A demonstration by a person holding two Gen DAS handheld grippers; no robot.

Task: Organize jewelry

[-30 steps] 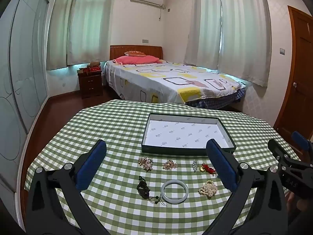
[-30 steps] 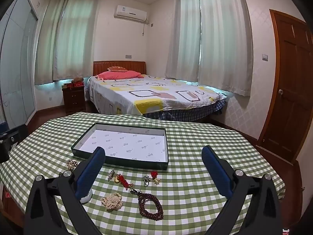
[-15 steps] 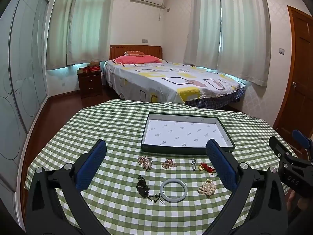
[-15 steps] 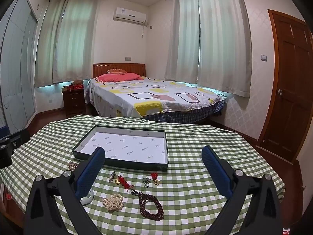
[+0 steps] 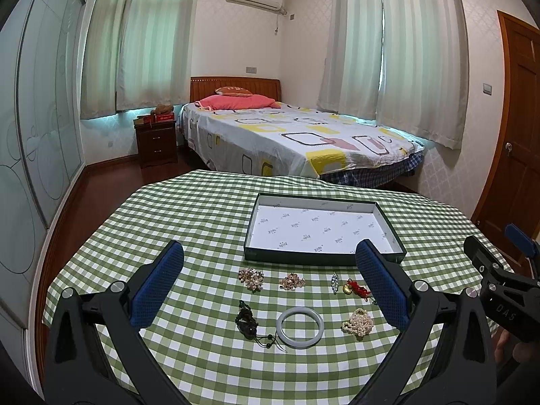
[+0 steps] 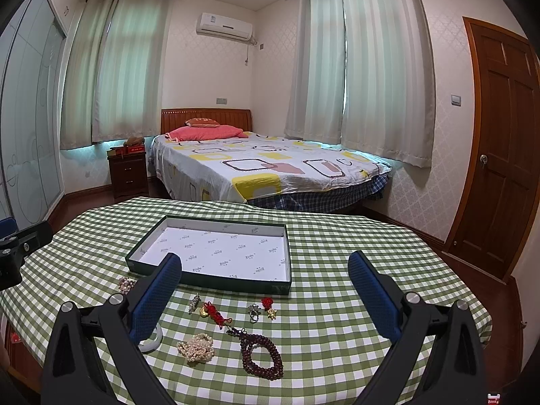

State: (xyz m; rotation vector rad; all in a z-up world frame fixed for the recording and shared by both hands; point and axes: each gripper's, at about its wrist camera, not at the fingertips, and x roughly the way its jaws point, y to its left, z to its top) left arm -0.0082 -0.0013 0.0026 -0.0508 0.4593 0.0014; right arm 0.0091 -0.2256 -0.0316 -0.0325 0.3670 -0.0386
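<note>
Left gripper (image 5: 270,287): jaws spread wide, nothing held, poised above the near part of the table (image 5: 189,216). Right gripper (image 6: 265,295): likewise spread wide and empty, above the same near edge.

Directly beyond the left gripper, on the checked cloth: pale bangle (image 5: 300,326), dark knotted pendant (image 5: 247,320), pearl cluster (image 5: 358,319), two small bead clusters (image 5: 251,278) (image 5: 292,281), crystal drop (image 5: 334,282), gold charm on red cord (image 5: 354,288). Beyond the right gripper: dark red bead bracelet (image 6: 261,357), ring (image 6: 253,311), small red-topped gold charm (image 6: 269,306).

Farther out: shallow green-walled box (image 5: 324,258), white lining fully exposed, no item inside.

Progress, judged from the layout: none of the sorting done. All pieces lying loose in rows just in front of the box, apart from one another. Remaining: pick-up and placement of every piece into the box, presumably one at a time.
</note>
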